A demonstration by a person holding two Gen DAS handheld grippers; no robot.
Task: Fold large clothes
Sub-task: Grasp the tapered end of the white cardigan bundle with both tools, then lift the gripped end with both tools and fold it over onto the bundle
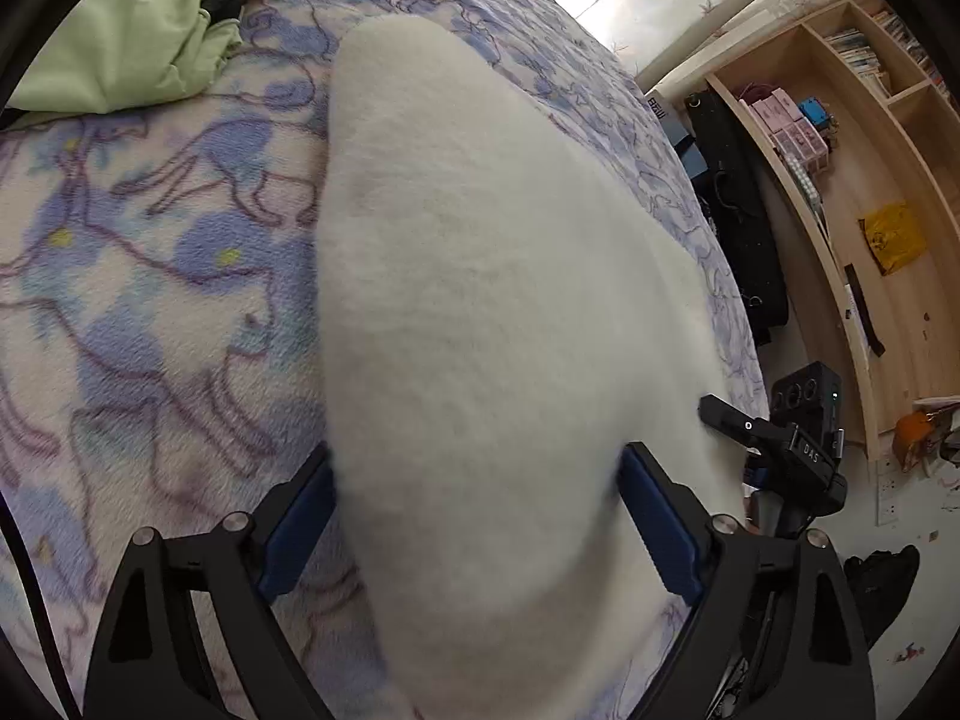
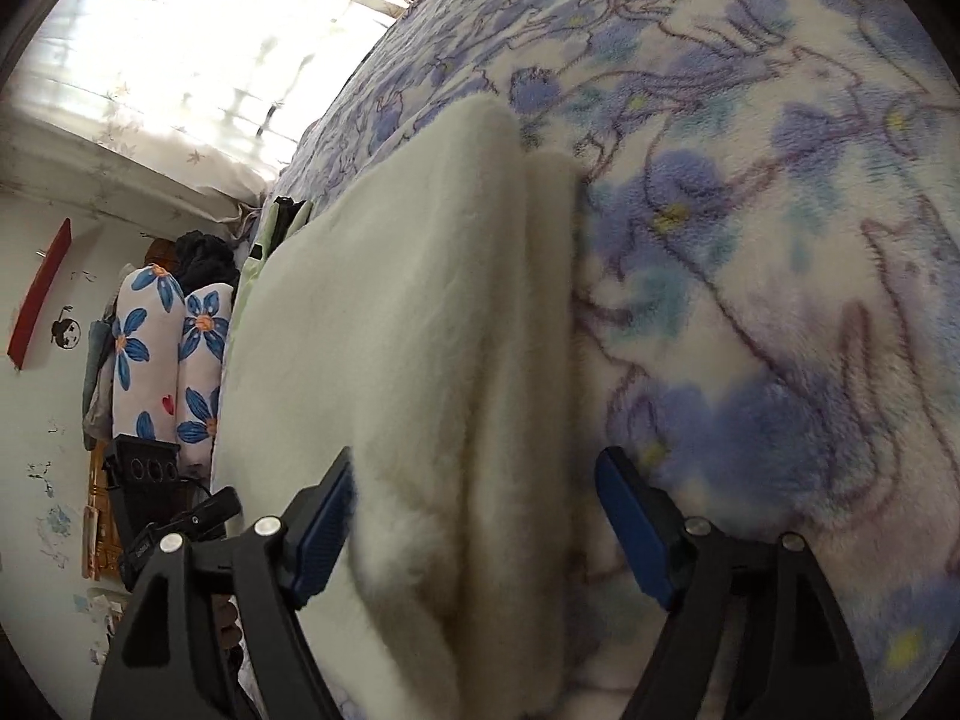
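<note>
both the left gripper [image 1: 477, 516] and right gripper [image 2: 474, 522] stood wide, unclamped, around the white fleece garment [image 1: 480, 300] on the floral blanket [image 1: 150, 300]. closing too shallow could slip the thick folded edge.

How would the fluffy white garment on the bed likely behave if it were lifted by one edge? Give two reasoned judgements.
The white garment would probably flop and drape rather than hold its shape: it already lies in soft folds on the floral blanket. Its thick, fuzzy pile suggests it is bulky but fairly light, and likely to cling, not slide.
</note>
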